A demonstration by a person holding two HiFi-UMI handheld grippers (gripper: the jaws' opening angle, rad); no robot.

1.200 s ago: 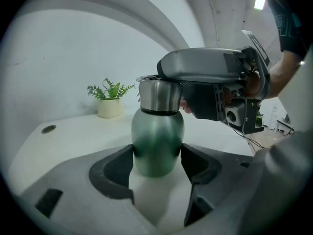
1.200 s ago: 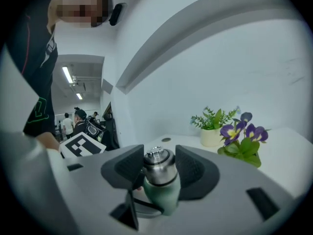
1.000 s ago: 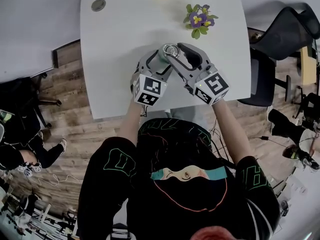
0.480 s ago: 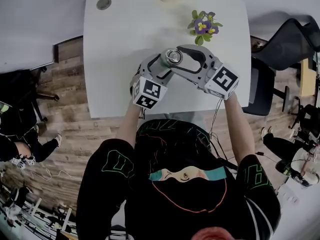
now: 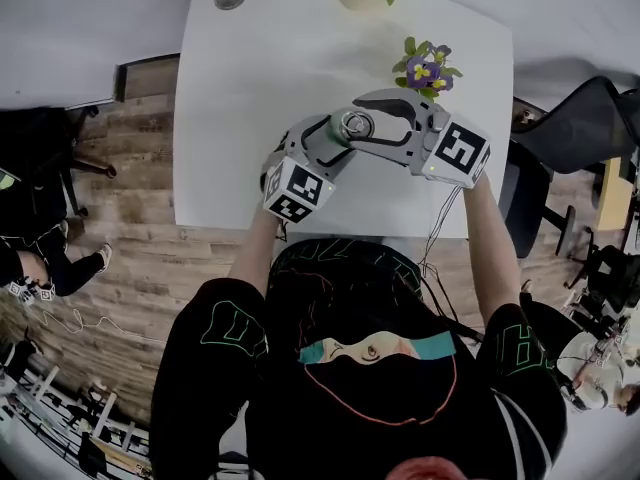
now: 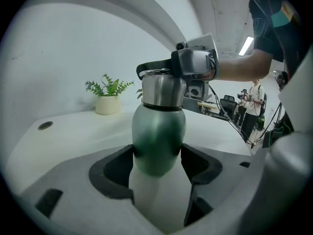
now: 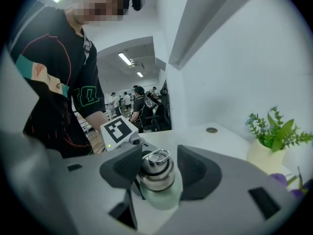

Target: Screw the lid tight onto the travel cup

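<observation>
Left gripper [image 6: 157,168]: jaws are clamped on the green body of the travel cup [image 6: 157,131], which is held upright over the white table [image 5: 250,78]. Right gripper [image 7: 157,173]: jaws are set either side of the steel lid [image 7: 156,161] and have just been closing; a gap is seen at one pad. Potted plant [image 6: 108,99] is noted behind.

left gripper [image 6: 156,158] clamping cup [image 6: 157,129], right gripper [image 7: 160,173] jaws just closing, seemingly loose round lid [image 7: 156,163]
</observation>
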